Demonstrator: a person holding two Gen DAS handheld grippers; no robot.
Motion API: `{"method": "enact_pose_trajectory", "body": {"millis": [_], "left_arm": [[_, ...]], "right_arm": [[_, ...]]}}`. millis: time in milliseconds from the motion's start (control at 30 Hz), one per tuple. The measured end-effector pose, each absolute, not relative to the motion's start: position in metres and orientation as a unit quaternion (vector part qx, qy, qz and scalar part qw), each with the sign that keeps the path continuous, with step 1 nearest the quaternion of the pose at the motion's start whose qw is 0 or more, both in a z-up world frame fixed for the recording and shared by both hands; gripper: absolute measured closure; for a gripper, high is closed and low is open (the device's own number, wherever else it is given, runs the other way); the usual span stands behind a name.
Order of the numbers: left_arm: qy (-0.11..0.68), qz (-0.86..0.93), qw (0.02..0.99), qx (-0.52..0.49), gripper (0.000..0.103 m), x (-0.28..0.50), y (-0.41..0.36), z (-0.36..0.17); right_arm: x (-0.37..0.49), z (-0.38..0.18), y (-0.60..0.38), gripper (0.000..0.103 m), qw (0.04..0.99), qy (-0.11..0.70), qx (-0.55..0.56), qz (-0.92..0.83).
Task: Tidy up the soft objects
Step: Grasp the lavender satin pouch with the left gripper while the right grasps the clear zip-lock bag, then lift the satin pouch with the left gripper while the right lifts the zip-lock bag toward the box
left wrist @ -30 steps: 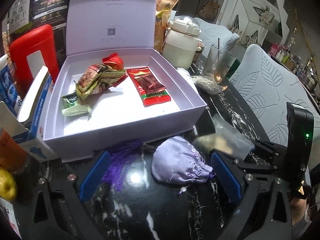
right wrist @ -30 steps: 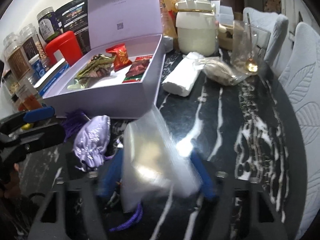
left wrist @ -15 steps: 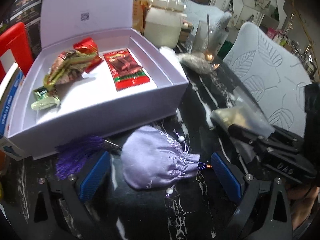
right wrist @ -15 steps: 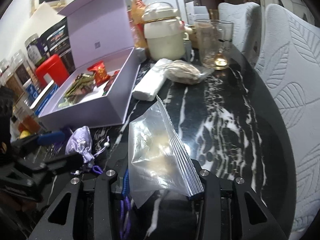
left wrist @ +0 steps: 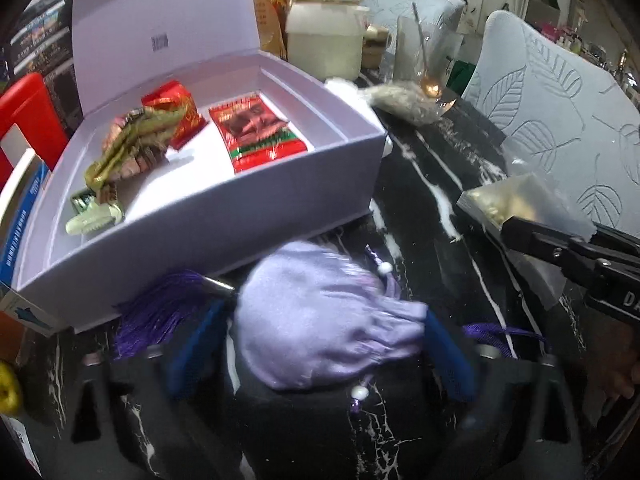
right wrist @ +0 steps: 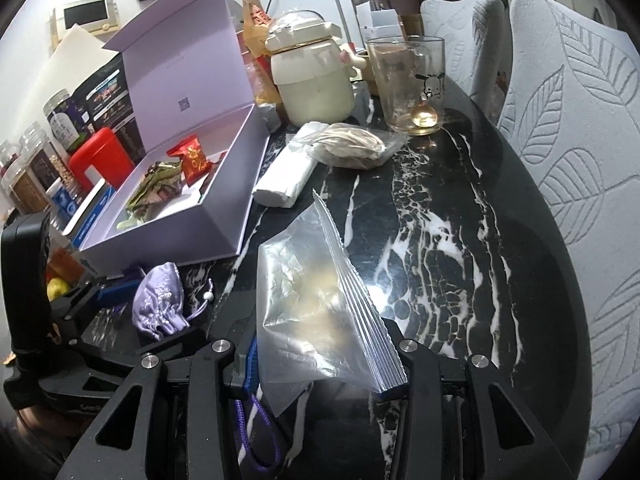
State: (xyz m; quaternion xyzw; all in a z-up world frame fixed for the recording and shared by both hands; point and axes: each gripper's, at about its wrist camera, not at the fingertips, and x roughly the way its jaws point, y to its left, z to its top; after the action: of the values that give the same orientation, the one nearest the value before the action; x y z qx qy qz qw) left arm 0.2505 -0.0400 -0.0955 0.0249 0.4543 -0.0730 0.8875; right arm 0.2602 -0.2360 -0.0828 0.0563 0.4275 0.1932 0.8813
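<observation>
A lilac satin drawstring pouch [left wrist: 324, 320] with a purple tassel [left wrist: 160, 316] lies on the black marble table in front of an open lilac gift box [left wrist: 224, 208]. My left gripper [left wrist: 320, 348] has closed its blue pads on the pouch. The pouch also shows in the right wrist view [right wrist: 160, 300]. My right gripper [right wrist: 320, 372] is shut on a clear zip bag [right wrist: 320, 300] and holds it above the table; that bag shows at the right in the left wrist view [left wrist: 520, 204]. The box holds several snack packets [left wrist: 256, 136].
A cream jar [right wrist: 312, 80], a glass mug with a spoon [right wrist: 408, 84], a bagged food item [right wrist: 348, 146] and a white tissue pack [right wrist: 284, 180] stand behind the box. A red container [right wrist: 100, 160] and jars sit at the left. Grey leaf-pattern chairs [right wrist: 568, 140] line the table's right edge.
My left gripper moved forward and closed its pads on the lilac pouch. My right gripper lifted the clear zip bag higher and further right.
</observation>
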Motion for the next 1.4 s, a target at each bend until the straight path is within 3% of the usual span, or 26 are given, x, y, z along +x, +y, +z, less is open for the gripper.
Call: {"method": "enact_pose_trajectory", "body": {"millis": [67,167,333,1400], "left_arm": [[0.454,-0.077,0.887,0.023,0.033,0.25,-0.038,-0.095],[0.456,-0.078,0.886,0.017,0.036,0.249,-0.034,-0.093],[0.461,-0.093,0.882,-0.022,0.036,0.244,-0.027,-0.089],[0.382,-0.017,0.923,-0.038,0.036,0.111,0.054,-0.026]], "right_arm": [[0.261,-0.084,-0.236,0.062,0.88,0.429,0.058,0.194],[0.261,-0.083,-0.236,0.062,0.88,0.429,0.058,0.194],[0.259,-0.081,-0.234,0.062,0.883,0.424,0.054,0.196],[0.152,-0.051,-0.139,0.062,0.871,0.396,0.043,0.289]]}}
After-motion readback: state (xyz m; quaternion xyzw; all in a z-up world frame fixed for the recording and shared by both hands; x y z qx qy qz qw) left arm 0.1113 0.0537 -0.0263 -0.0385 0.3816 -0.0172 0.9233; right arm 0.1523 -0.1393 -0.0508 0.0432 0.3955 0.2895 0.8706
